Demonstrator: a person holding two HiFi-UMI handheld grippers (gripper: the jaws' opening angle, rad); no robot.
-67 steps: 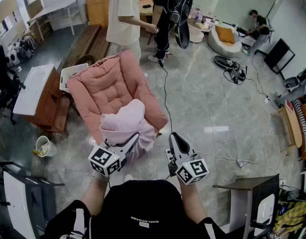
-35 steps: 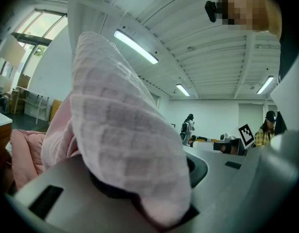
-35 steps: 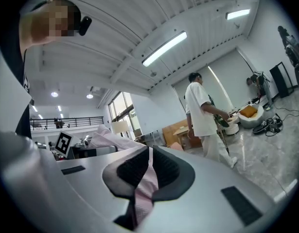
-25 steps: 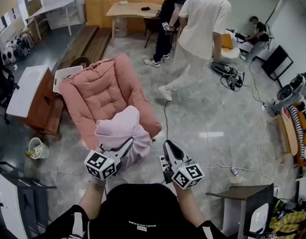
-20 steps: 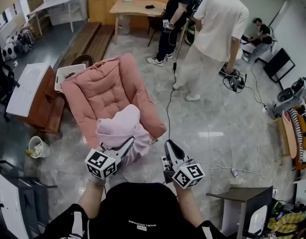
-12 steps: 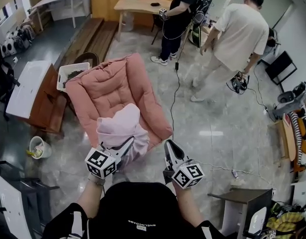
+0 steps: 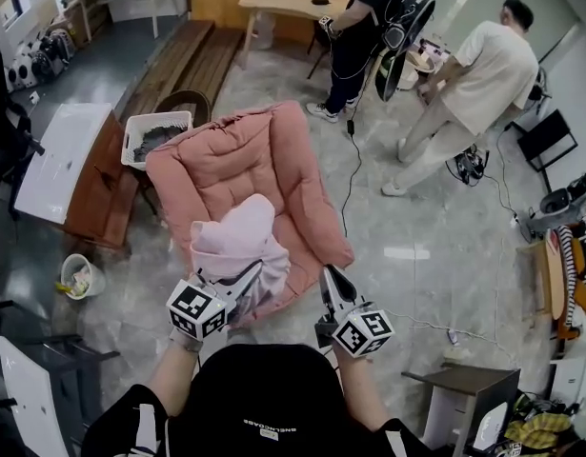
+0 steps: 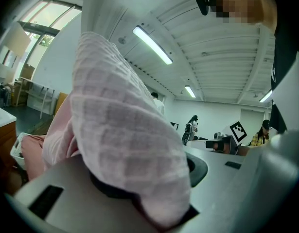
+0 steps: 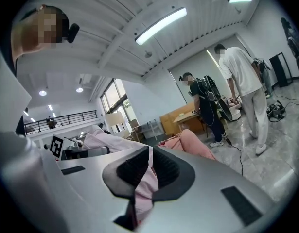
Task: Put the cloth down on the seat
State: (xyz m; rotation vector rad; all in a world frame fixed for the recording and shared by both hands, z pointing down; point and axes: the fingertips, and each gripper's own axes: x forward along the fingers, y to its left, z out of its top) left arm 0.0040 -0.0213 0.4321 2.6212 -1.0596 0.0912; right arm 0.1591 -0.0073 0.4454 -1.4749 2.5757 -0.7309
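Observation:
A pale pink cloth [image 7: 233, 244] hangs bunched over the front of the seat of a salmon-pink padded armchair [image 7: 245, 165]. My left gripper [image 7: 247, 274] is shut on a thick bunch of the cloth [image 8: 120, 130], which covers most of the left gripper view and hides the jaws' inner faces [image 8: 154, 191]. My right gripper [image 7: 331, 279] stands to the right of the chair's front corner. In the right gripper view a thin strip of the cloth [image 9: 148, 178] is pinched between its black pads [image 9: 148, 171]. The armchair [image 9: 190, 143] shows beyond them.
Two people stand at the back right: one in black [image 7: 369, 27], one in white [image 7: 464, 93]. A cable [image 7: 354, 160] runs across the floor beside the chair. A white basket [image 7: 157, 136], a wooden cabinet [image 7: 92, 188] and a bucket [image 7: 78, 276] are on the left. A small table [image 7: 454, 384] stands near right.
Both grippers have carried the cloth closer to the armchair, which now sits nearer and more central. The person in white has walked off to the right. Both grips are unchanged.

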